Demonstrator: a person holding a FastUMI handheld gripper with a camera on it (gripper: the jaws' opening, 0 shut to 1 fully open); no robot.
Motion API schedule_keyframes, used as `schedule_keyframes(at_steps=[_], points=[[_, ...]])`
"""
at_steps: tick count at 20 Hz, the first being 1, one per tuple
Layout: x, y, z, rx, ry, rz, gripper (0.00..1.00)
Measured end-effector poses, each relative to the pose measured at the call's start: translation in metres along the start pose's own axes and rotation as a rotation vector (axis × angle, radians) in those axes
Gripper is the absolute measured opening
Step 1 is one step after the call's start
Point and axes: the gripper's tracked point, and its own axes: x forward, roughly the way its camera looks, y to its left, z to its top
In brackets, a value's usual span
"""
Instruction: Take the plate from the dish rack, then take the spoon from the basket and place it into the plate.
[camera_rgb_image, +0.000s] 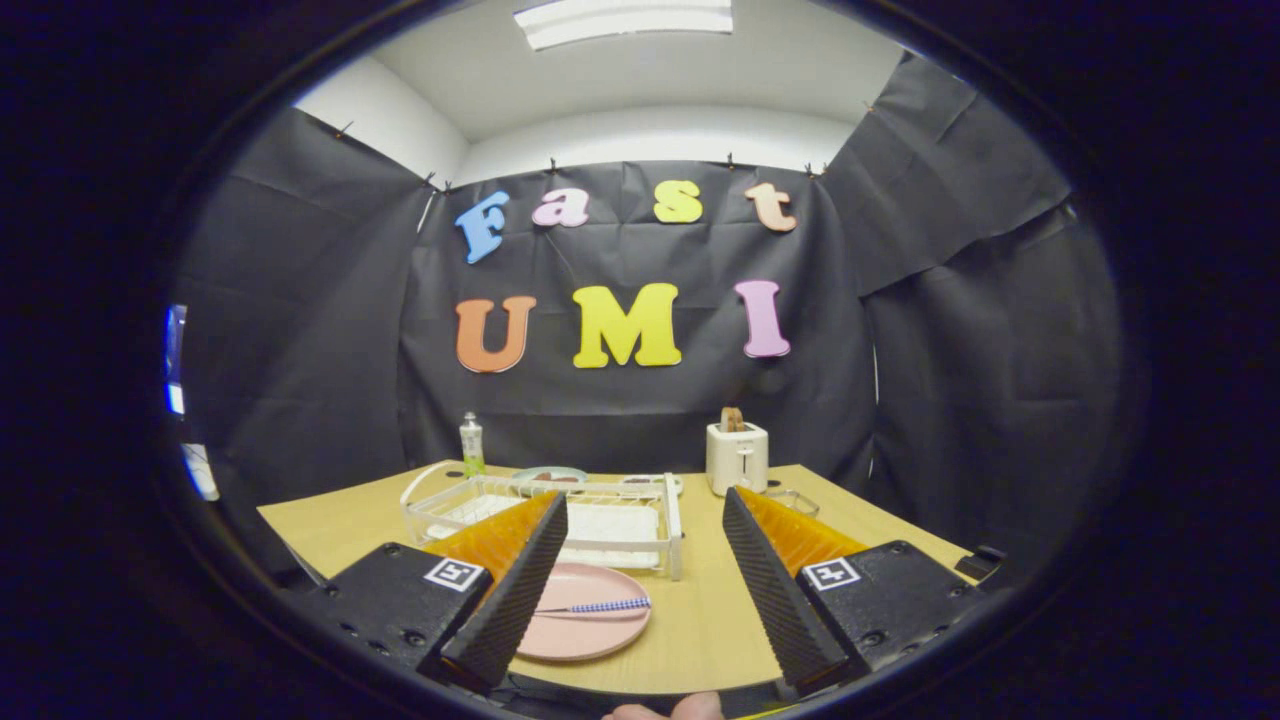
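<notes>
No legible brand or label on any item. Gripper (640, 575) fingers stand wide apart, holding nothing. Pink plate (585, 625) lies flat on the table (700, 620), between the fingers toward 9 o'clock, spoon (598, 606) with blue patterned handle lying across it. White rack (560, 520) sits at the plate's 12 o'clock; toaster (737, 457) beyond at 1 o'clock, bottle (471, 447) at 11 o'clock

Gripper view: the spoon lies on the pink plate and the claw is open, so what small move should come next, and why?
Probably just back the claw away. The spoon already lies across the pink plate on the table, in front of the dish rack; the fingers stand open and hold nothing, so nothing seems left to place.
</notes>
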Motion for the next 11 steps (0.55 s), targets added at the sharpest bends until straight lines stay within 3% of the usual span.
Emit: schedule_keyframes(at_steps=[11], points=[[-0.0032, 0.0024, -0.0065, 0.033, 0.008, 0.012, 1.00]])
